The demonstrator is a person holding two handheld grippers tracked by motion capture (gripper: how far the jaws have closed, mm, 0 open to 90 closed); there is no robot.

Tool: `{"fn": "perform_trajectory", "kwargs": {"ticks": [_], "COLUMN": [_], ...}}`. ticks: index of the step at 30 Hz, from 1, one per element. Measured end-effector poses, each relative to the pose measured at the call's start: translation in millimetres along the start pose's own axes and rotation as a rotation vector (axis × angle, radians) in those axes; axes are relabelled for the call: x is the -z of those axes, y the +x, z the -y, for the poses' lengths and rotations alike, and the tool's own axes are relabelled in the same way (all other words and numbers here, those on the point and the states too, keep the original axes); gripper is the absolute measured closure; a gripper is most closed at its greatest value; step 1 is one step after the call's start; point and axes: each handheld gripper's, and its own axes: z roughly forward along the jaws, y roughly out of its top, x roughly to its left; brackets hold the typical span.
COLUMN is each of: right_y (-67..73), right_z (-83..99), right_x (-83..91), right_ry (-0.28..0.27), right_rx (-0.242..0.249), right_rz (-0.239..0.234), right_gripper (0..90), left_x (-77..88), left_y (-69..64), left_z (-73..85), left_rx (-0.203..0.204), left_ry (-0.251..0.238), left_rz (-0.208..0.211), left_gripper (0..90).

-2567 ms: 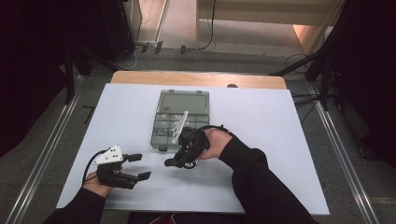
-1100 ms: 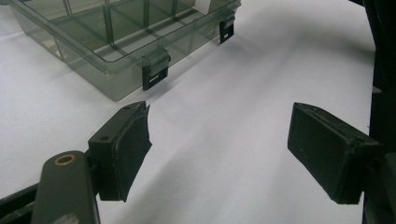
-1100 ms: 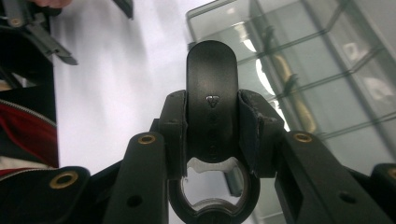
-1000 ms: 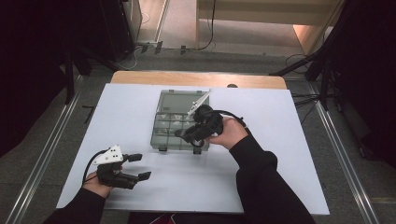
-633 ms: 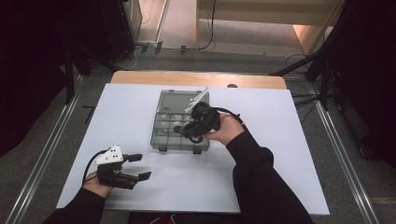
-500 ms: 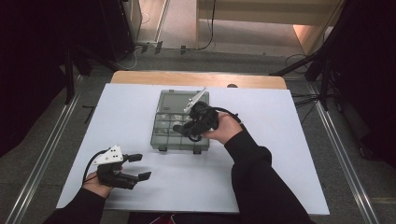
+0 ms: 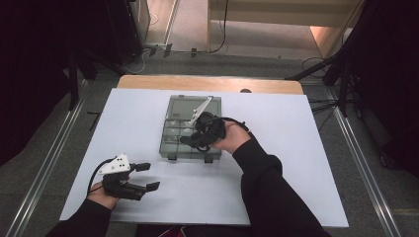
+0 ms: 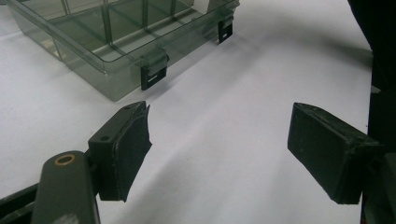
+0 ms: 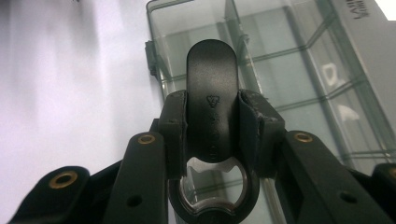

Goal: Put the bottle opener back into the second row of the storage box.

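A smoky clear compartment box [image 7: 180, 129] lies open in the middle of the white table, its lid tilted up at the far side. My right gripper [image 7: 193, 140] hovers over the box's front compartments, shut on a black bottle opener [image 9: 211, 109] whose rounded handle points away and whose metal-lined ring sits near the jaw bases. The box [image 9: 299, 74] lies below it. My left gripper [image 7: 146, 177] rests near the table's front left, open, with nothing between its pads [image 8: 133, 144]. The box [image 8: 107, 42] with its black latches lies ahead of it.
The white table top [image 7: 296, 163] has bare room to the right and left of the box. A wooden strip [image 7: 207, 83] runs along the far edge. Metal rails flank the table on the floor, and dark equipment stands at the back left.
My right gripper carried the bottle opener from the table in front of the box up over the box's compartments, then settled slightly lower. The left gripper stayed still.
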Motion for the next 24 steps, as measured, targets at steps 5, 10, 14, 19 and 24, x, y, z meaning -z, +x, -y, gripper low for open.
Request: {"fn": "perform_trajectory", "kwargs": {"ticks": [5,10,14,19,24], "right_y": [2.9,3.0,5.0,6.8,14.6], "right_z": [0.3,-1.3,1.9,7.9,20.8], "right_x": [-6.6,-6.2,-0.5,6.8,17.2], "right_ry": [-0.006,-0.045,-0.07,-0.121,-0.146], "right_rx": [0.061,0.008,-0.026,-0.053,-0.078], "right_rz": [0.013,-0.002,-0.022,-0.044,-0.049], "right_gripper": [45.8,35.1,35.1,30.2,27.4], "left_x": [0.9,0.9,0.7,0.3,0.3], "left_y": [-0.4,-0.3,-0.4,-0.5,-0.5], "left_z": [0.7,0.6,0.7,0.8,0.8], "left_rx": [0.002,0.002,0.002,0.002,0.0], "left_ry": [-0.001,0.002,0.003,0.001,0.004], "left_rz": [0.001,0.0,0.0,-0.002,-0.004], "left_gripper": [21.0,21.0,21.0,21.0,21.0]}}
